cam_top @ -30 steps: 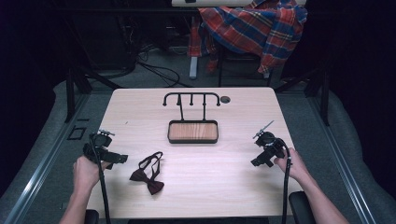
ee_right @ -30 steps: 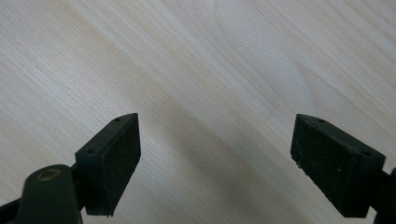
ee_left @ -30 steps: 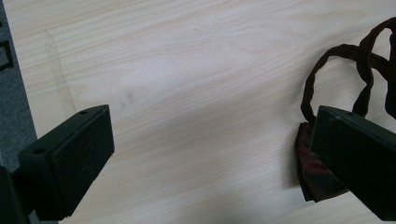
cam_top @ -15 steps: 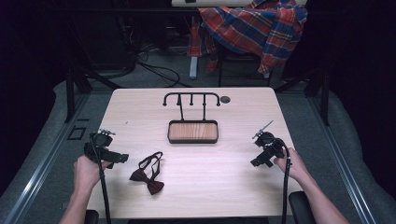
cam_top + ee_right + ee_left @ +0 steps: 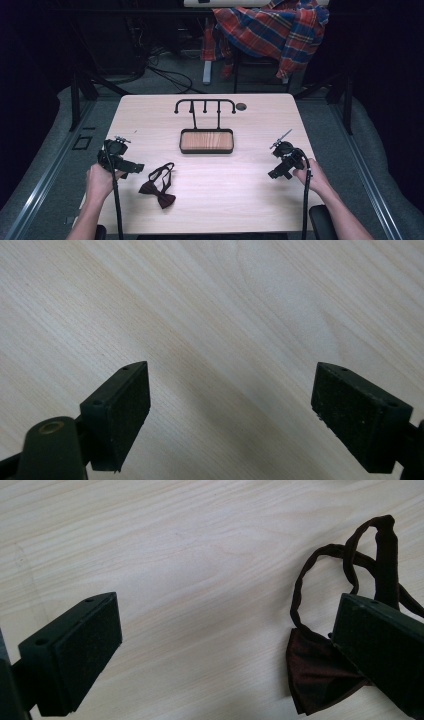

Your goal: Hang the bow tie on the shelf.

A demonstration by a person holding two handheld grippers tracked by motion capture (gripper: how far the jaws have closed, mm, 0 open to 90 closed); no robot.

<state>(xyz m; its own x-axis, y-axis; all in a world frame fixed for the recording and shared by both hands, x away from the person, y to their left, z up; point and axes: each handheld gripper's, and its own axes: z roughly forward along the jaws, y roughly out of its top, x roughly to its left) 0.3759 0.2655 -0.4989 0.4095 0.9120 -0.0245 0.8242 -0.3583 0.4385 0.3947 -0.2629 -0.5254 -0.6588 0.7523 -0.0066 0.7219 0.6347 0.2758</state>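
The left tool (image 5: 131, 166) is wide open just beside the dark red bow tie (image 5: 158, 186) on the desk (image 5: 235, 190), and the right tool (image 5: 275, 173) is wide open too.

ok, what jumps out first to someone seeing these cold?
The dark red bow tie lying loose on the pale wooden table, just right of the left tongs, which are open beside it. Next, the black hook stand with its wooden tray at the table's middle, and the plaid cloth draped behind.
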